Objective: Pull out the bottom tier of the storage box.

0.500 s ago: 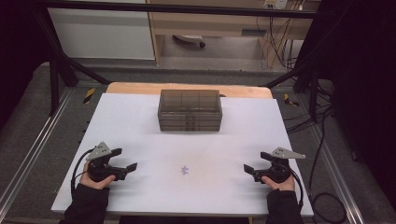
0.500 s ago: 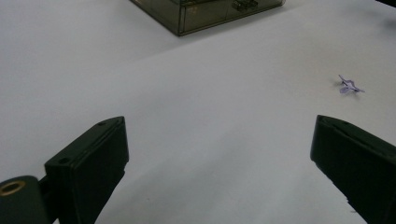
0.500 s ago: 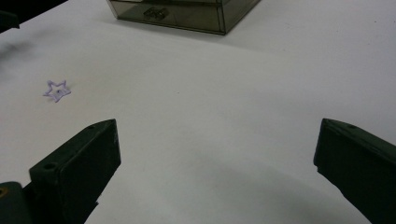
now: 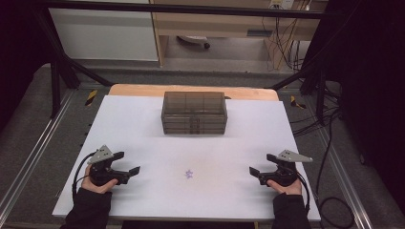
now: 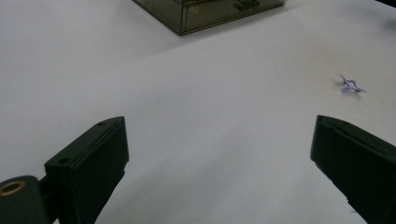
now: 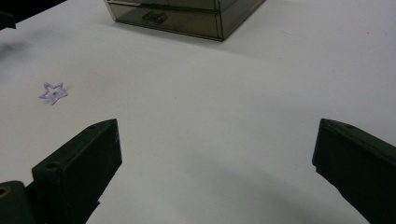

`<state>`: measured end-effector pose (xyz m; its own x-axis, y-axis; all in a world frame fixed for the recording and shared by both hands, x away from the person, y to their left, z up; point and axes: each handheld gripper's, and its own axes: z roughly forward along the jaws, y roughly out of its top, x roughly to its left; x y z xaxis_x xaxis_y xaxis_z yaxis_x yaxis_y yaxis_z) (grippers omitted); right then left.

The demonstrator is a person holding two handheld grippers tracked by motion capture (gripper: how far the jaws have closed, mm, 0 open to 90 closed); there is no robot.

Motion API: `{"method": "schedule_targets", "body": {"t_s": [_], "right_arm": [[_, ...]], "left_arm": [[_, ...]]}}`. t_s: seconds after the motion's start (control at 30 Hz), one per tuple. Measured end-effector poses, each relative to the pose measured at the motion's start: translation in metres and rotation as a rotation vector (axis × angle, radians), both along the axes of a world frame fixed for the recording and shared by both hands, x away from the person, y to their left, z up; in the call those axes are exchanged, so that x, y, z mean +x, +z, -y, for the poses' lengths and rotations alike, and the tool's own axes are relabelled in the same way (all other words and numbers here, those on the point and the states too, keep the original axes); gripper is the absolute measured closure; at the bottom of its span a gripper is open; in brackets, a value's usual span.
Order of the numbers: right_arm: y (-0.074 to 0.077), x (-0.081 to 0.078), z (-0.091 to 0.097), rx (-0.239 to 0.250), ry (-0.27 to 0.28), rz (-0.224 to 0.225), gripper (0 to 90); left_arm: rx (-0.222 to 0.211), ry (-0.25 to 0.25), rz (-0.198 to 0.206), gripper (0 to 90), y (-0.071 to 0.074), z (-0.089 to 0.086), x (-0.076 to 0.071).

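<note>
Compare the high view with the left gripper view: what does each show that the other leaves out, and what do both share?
The high view alone takes in the person's hands, the right tool, the table's wooden far edge and the floor cables. The left gripper view alone gives a close look along the left tool, its jaws wide apart with nothing between. Both show the smoky drawer box, the small purple star and the white tabletop.

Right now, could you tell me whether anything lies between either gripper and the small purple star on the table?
Nothing visible does. The purple star lies alone on the white table, between the left gripper and the right gripper, both open and empty. The smoky drawer box stands farther back, clear of both paths.
</note>
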<state>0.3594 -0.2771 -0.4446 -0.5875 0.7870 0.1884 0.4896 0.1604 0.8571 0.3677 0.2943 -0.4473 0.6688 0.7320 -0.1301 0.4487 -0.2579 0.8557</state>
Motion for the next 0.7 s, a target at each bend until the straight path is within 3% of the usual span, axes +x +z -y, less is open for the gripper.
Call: {"method": "schedule_targets", "body": {"t_s": [0.33, 0.7], "right_arm": [[0.003, 0.004, -0.011, -0.037, 0.0, 0.02, 1.8], [0.008, 0.011, -0.019, -0.072, -0.044, 0.039, 2.2]], "left_arm": [[-0.001, 0.002, 0.002, 3.6, 0.0, 0.0, 0.0], [0.002, 0.003, 0.001, 3.6, 0.0, 0.0, 0.0]]}}
